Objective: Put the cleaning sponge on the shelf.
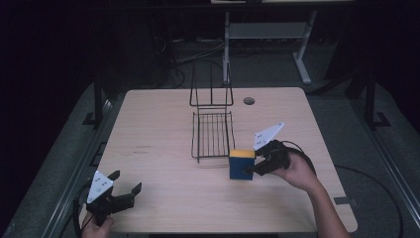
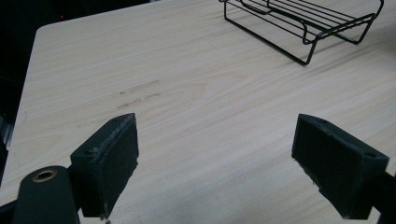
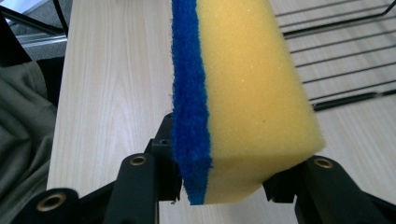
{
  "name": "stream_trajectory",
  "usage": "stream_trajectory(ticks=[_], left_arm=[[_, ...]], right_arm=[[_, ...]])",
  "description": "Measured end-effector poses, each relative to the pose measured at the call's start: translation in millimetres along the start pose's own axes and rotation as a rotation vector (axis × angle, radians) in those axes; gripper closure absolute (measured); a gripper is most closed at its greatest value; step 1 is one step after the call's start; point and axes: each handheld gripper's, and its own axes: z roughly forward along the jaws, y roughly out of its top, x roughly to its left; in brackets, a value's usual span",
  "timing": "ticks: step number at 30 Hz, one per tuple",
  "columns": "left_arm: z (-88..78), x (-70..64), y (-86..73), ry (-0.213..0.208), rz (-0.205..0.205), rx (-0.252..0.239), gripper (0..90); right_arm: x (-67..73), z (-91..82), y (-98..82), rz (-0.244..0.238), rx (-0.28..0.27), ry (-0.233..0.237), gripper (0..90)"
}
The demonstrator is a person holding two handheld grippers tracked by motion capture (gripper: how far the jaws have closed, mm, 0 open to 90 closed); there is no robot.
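Left gripper (image 1: 122, 191): jaws wide apart, nothing between them, idle over the bare bench (image 1: 163, 129) well short of the rack (image 1: 213, 134). Right gripper (image 1: 253, 168): jaws clamped on the sponge (image 1: 241, 164), held on edge, blue face leftward. Rack lies just ahead and left of these jaws; right hand is much the nearer.

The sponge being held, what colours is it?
The sponge is yellow with a blue scrubbing layer, clearest in the right gripper view.

wire rack (image 1: 213, 134) mid-table, bare tabletop (image 1: 158, 148) around it
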Motion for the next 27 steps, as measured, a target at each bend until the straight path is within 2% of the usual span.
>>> stream_trajectory(ticks=[22, 27], left_arm=[[-0.5, 0.9, -0.4, 0.002, -0.002, -0.001, 14.1], [-0.7, 1.3, -0.4, 0.004, -0.002, 0.000, 14.1]], right_arm=[[-5.9, 7.2, 25.4, -0.048, 0.016, 0.019, 55.6], [-8.8, 7.1, 29.7, -0.050, 0.000, 0.023, 55.6]])
